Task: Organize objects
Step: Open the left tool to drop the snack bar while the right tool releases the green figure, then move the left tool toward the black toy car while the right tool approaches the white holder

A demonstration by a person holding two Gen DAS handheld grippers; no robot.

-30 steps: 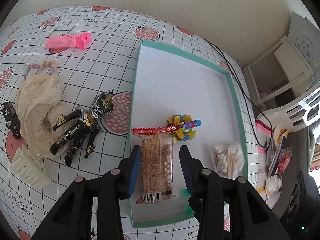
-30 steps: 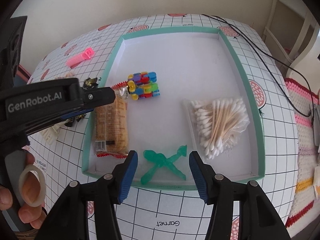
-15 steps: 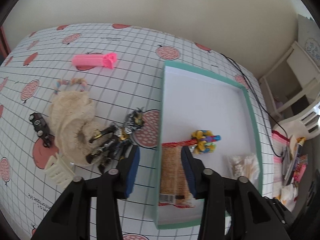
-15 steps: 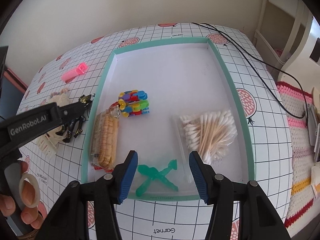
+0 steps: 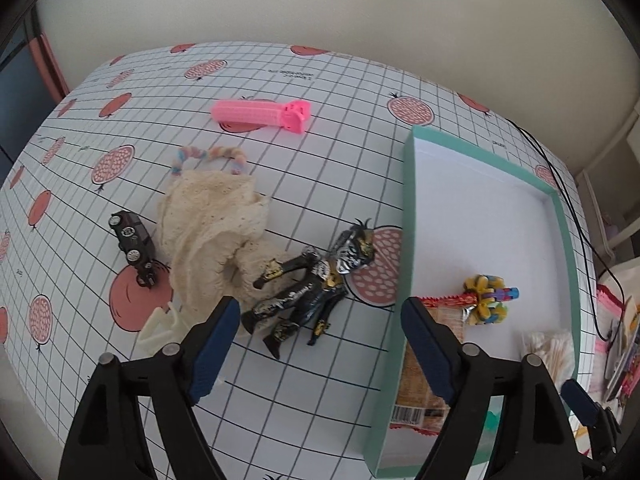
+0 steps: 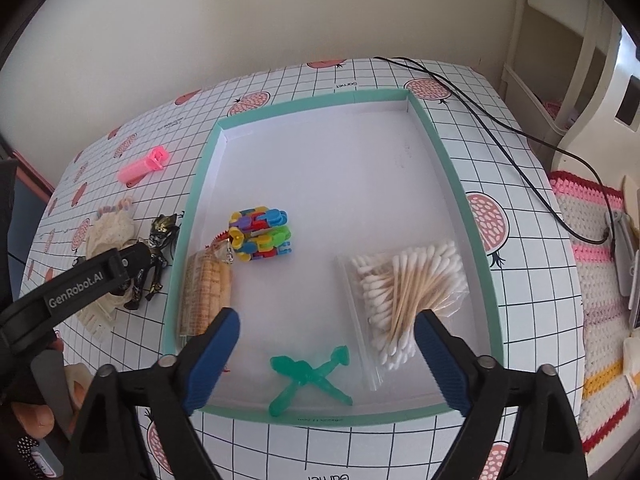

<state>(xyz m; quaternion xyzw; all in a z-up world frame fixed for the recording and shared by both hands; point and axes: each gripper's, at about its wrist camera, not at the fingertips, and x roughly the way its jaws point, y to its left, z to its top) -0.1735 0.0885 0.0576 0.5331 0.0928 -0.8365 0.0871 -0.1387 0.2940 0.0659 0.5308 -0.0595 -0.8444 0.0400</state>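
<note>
Two grippers opening, tray (image 6: 456, 184) half-filled

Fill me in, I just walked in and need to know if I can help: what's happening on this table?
A person holding two grippers is sorting small things into a teal tray. Cotton swabs, a snack pack, a colourful toy and a green clip already lie inside. Both the left gripper and the right gripper are opening with nothing between their jaws. The left one hangs over a black action figure outside the tray.
</note>
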